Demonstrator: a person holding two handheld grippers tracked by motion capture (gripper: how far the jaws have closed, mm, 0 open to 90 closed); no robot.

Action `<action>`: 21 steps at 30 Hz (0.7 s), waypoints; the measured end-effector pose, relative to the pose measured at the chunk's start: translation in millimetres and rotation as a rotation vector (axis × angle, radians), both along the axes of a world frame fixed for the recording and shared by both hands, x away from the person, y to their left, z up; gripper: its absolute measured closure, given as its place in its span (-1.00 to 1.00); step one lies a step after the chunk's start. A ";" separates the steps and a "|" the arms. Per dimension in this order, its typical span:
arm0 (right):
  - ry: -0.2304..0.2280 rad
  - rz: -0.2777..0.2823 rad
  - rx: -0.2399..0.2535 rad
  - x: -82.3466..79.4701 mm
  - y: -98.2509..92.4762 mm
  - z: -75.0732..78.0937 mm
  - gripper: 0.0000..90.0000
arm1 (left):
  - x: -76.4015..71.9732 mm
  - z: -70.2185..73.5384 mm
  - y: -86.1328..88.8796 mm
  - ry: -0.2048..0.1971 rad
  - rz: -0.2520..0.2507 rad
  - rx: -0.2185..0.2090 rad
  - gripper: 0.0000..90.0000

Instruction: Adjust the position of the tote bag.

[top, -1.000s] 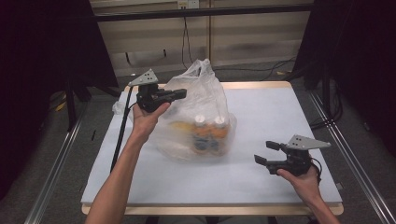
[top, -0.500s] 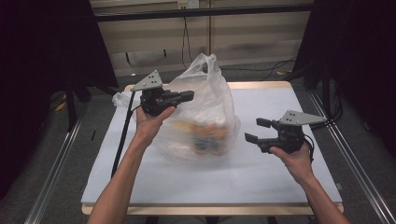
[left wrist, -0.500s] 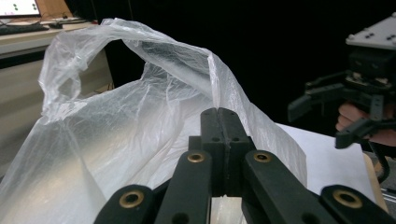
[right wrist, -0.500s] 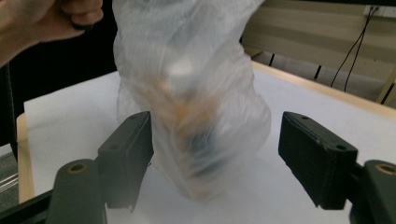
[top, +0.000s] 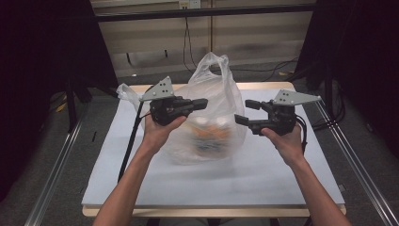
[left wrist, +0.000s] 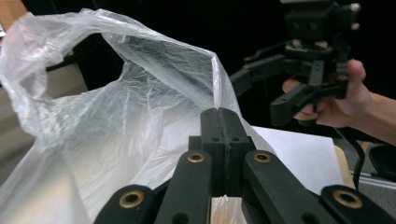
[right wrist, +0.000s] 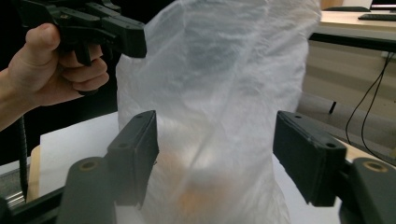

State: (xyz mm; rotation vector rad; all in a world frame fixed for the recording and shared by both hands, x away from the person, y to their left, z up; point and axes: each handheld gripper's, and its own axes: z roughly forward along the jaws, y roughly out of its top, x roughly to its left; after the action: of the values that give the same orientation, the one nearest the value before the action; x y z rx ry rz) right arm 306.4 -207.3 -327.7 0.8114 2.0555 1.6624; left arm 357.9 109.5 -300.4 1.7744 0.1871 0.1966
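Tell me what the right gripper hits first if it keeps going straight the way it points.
Most likely the plastic bag: the right gripper points at it with its fingers open either side, though the gap is hard to judge.

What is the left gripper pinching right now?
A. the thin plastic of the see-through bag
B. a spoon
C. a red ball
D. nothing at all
A: in the left gripper view the left gripper has its fingers closed together on a fold of the plastic bag, and the high view shows it at the bag's upper edge.
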 end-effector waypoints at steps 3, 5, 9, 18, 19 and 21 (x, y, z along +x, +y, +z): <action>-0.008 0.015 -0.002 -1.2 2.0 1.4 -0.21 | -4.7 1.8 -5.1 -0.010 -0.022 0.007 1.00; -0.012 0.020 -0.014 -1.8 2.5 1.8 -0.20 | -6.0 1.9 -6.5 -0.012 -0.024 0.011 1.00; -0.024 0.048 0.009 -1.0 -0.9 3.5 -0.27 | -10.0 2.4 -14.3 -0.030 -0.063 0.030 1.00; -0.017 0.088 0.008 4.3 4.0 3.5 -0.12 | -17.0 5.1 -22.4 -0.045 -0.096 0.036 1.00; -0.010 0.095 0.009 4.7 4.4 2.7 -0.04 | -17.4 4.6 -22.4 -0.043 -0.104 0.034 1.00; -0.003 0.099 0.003 5.3 6.3 1.4 0.22 | -18.0 3.1 -22.5 -0.038 -0.103 0.039 1.00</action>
State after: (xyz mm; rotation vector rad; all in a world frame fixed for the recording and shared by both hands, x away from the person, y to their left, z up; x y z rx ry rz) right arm 311.6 -201.0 -326.3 0.7185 2.1227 1.7176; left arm 339.9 86.9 -297.2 1.8124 0.0644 0.1610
